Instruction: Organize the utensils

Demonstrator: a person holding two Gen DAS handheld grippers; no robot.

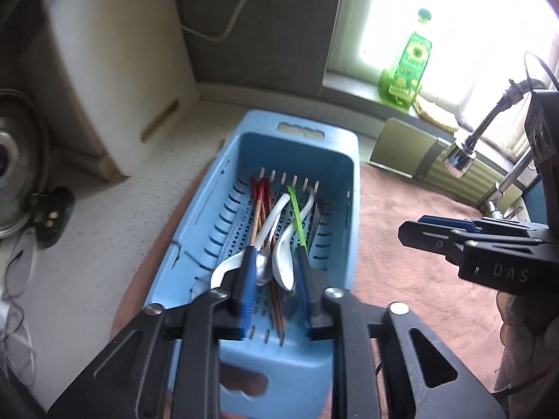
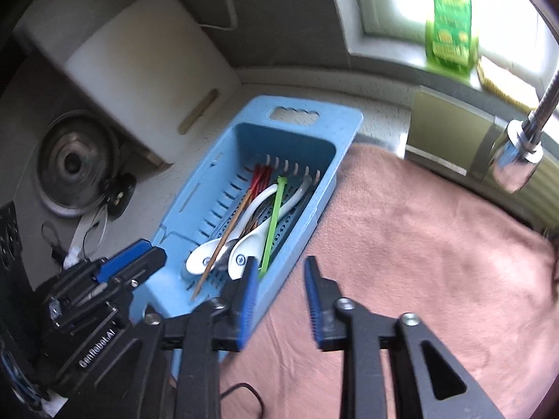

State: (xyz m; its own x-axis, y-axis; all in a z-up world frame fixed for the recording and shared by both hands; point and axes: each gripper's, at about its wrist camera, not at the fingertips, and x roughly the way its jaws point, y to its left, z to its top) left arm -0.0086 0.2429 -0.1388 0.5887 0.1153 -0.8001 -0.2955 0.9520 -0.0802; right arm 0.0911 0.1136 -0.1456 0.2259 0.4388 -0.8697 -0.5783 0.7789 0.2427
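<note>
Both wrist views look steeply down, close above the blue basket (image 1: 223,216) (image 2: 195,209). Left sits over it — right beside, over the pink towel (image 2: 419,244). Both share the windowsill.

Place: a home kitchen, at the sink side of a speckled desk (image 2: 377,118).
Tap: a chrome flexible faucet (image 2: 517,160) hangs at the far right.
Window: a bright window sill (image 1: 353,85) at the far side carries a green dish-soap bottle (image 1: 412,66) and, just beside it, a yellow scrubbing sponge (image 1: 436,113).
Drainer: a blue slotted basket (image 2: 195,209) on the desk holds white soup spoons (image 2: 241,255), chopsticks (image 1: 260,206) and a metal spoon (image 1: 263,269).
Cloth: a pink towel (image 2: 419,262) covers the surface to the right of the basket.
Cookware: a round metal pot lid (image 2: 73,164) lies on the left, near a white cutting board (image 2: 146,70) leaning on the far wall.
</note>
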